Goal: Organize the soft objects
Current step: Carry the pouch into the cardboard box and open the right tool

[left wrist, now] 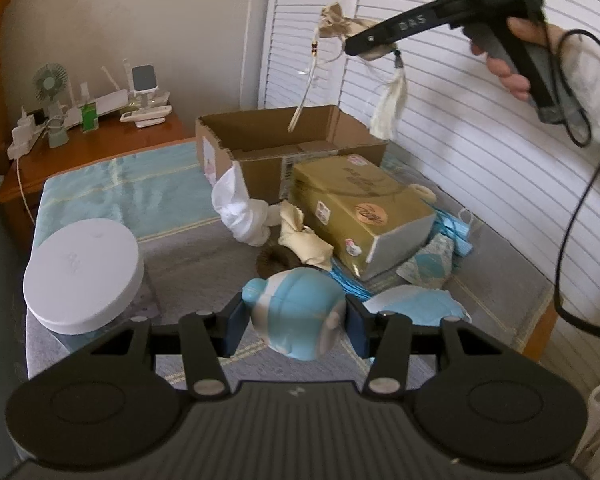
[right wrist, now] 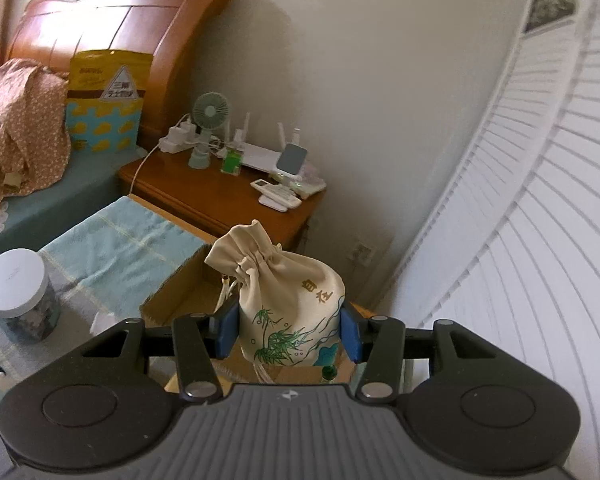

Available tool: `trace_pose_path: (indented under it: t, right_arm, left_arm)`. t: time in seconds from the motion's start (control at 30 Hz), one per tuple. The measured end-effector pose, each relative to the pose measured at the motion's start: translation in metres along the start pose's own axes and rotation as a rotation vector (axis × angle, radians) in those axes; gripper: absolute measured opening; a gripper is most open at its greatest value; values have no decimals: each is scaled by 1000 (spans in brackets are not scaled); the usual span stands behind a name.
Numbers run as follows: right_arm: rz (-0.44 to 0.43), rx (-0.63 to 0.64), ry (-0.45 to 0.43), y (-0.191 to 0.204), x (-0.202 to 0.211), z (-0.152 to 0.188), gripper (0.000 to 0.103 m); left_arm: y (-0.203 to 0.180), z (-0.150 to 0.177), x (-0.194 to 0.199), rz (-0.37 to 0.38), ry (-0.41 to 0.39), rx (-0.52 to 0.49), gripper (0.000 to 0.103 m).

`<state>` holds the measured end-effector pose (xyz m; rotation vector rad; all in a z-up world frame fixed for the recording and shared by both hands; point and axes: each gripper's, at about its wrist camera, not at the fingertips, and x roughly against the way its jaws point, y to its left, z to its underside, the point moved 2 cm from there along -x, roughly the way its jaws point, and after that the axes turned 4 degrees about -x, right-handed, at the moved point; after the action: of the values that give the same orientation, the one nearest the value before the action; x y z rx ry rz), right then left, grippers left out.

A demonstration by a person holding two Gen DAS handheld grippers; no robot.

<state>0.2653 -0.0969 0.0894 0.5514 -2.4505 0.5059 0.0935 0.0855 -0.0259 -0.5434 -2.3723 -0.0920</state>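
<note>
Drawstring pouch (right wrist: pixel 290 300) — cream cloth, bamboo print — pinched between the blue pads (right wrist: pixel 225 330) of the right gripper (right wrist: pixel 288 334), held in the air above the open cardboard box (left wrist: pixel 284 142); its cords and tassel (left wrist: pixel 388 108) dangle over the box. Left gripper (left wrist: pixel 296 326) clamps a blue-and-white plush toy (left wrist: pixel 296 312) just above the grey-and-blue cloth (left wrist: pixel 112 188) on the table. Near the toy: face masks (left wrist: pixel 416 306), a cream pouch (left wrist: pixel 304 240), white socks (left wrist: pixel 240 208), a gold box (left wrist: pixel 360 208) leaning by the cardboard box. White-lidded jar (left wrist: pixel 84 272) at left. Nightstand (right wrist: pixel 220 196) behind holds a small fan (right wrist: pixel 209 114).
</note>
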Motion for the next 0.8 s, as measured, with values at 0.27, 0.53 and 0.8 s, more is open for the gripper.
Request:
trace_pose_path:
  t: [0.27, 0.53, 0.8]
  right_arm:
    - [-26, 62, 58, -15, -59, -11, 56]
    - [-20, 19, 118, -23, -83, 20, 102]
    - [-10, -99, 152, -15, -54, 50, 103]
  left_arm:
    - [15, -1, -15, -35, 29, 45, 50]
    - [16, -3, -24, -30, 50, 34, 50]
    - [11, -9, -19, -29, 46, 10, 50]
